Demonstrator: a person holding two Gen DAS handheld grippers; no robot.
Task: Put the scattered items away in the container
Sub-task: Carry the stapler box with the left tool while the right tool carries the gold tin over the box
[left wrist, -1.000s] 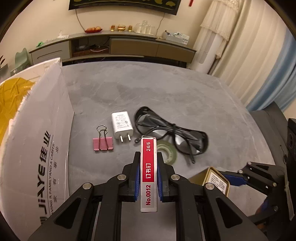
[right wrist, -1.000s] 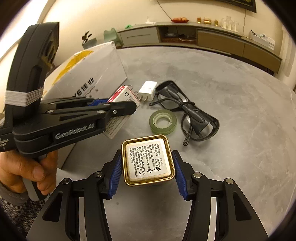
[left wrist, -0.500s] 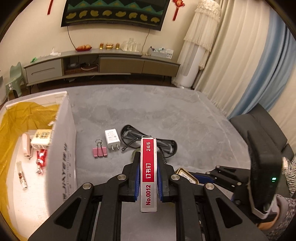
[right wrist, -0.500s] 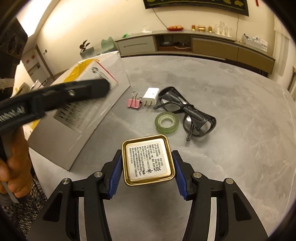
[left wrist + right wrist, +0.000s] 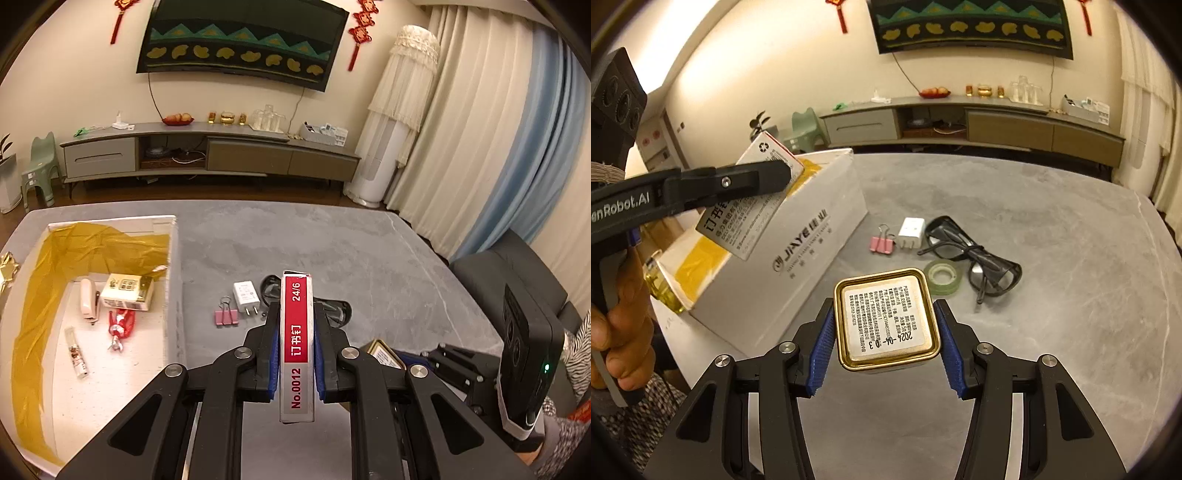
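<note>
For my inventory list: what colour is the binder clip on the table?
The binder clip is pink with metal wire handles, seen best in the right wrist view.

The white box (image 5: 173, 295) stands open-topped at the left of the grey worktop (image 5: 332, 251), its tall near wall a barrier from the side. Inside, a carton (image 5: 127, 291), a pink stapler (image 5: 88, 301) and small bits lie toward the far end; the near floor is bare. Right of the box, a pink clip (image 5: 881, 244), white charger (image 5: 911, 232), dark glasses (image 5: 975, 254) and green tape roll (image 5: 943, 277) cluster mid-worktop. The far and right stretches lie open.
</note>
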